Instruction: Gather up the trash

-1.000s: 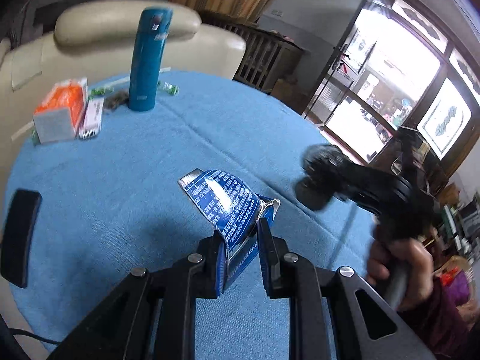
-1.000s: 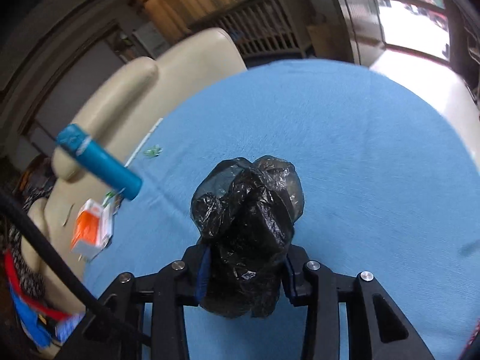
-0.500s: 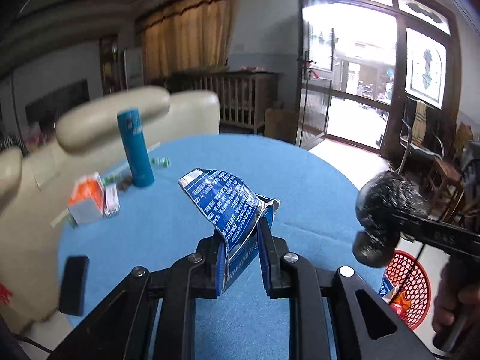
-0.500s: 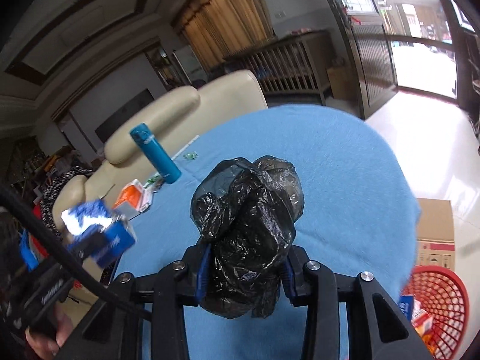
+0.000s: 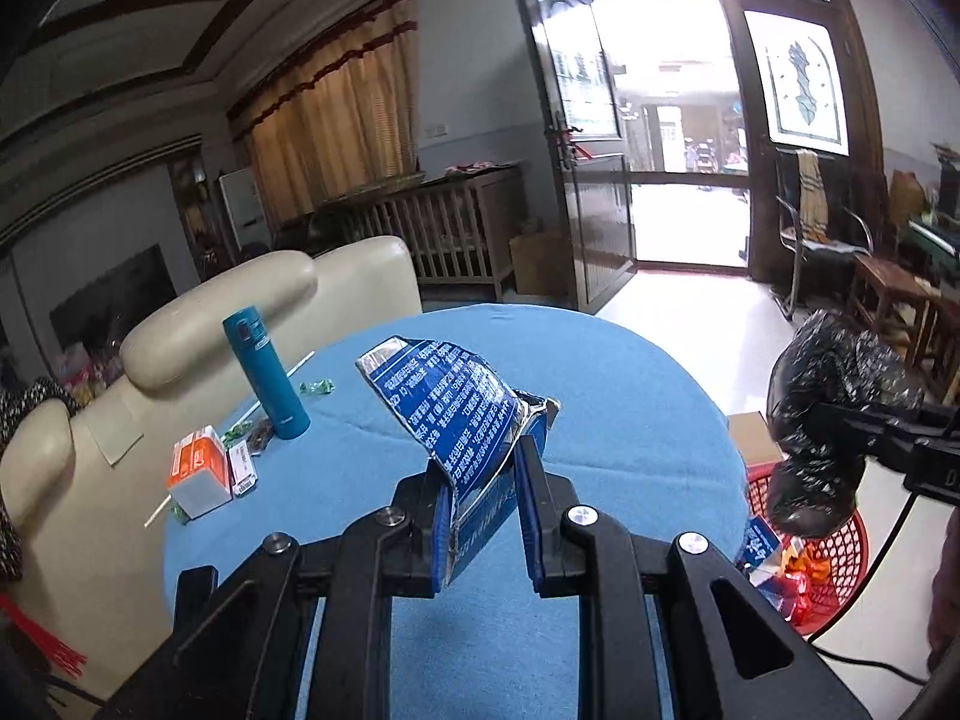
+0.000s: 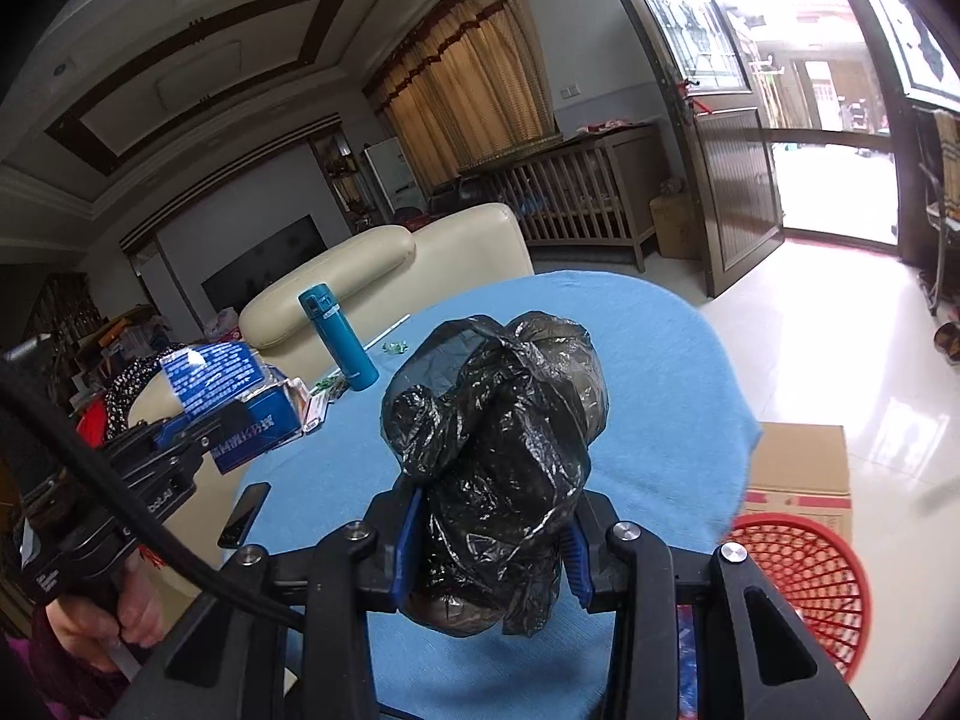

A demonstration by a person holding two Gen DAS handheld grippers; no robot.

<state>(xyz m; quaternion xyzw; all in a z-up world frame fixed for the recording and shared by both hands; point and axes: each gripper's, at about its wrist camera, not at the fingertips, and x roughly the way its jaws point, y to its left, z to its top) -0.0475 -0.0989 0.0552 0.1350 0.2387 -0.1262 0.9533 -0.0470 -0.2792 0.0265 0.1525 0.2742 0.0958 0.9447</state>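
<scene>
Up front in the left wrist view, the left gripper [image 5: 483, 498] is clamped on a torn blue carton [image 5: 456, 414], glossy and crumpled, printed with white text. Its long axis runs up and away from the fingers, the ragged open end tilting toward the far left above the round table [image 5: 630, 420], which wears a matte blue cloth. On the cloth stand a smooth teal flask [image 5: 267, 375], upright, and near it an orange-and-white box [image 5: 198, 471]. Off to the right the crinkled black plastic bag [image 5: 831, 420] hangs in the other gripper above a red mesh basket [image 5: 840, 558] on the floor.

From the right wrist view, the right gripper [image 6: 492, 546] is closed around the black plastic bag [image 6: 498, 450], a shiny, knotted, lumpy bundle standing roughly upright between the blue-padded fingers. It is held above the table's near edge [image 6: 690, 420]. The red mesh basket [image 6: 798, 576] sits low right, beside a cardboard box [image 6: 798, 468]. At left, the carton [image 6: 234, 396] shows in the left gripper.
</scene>
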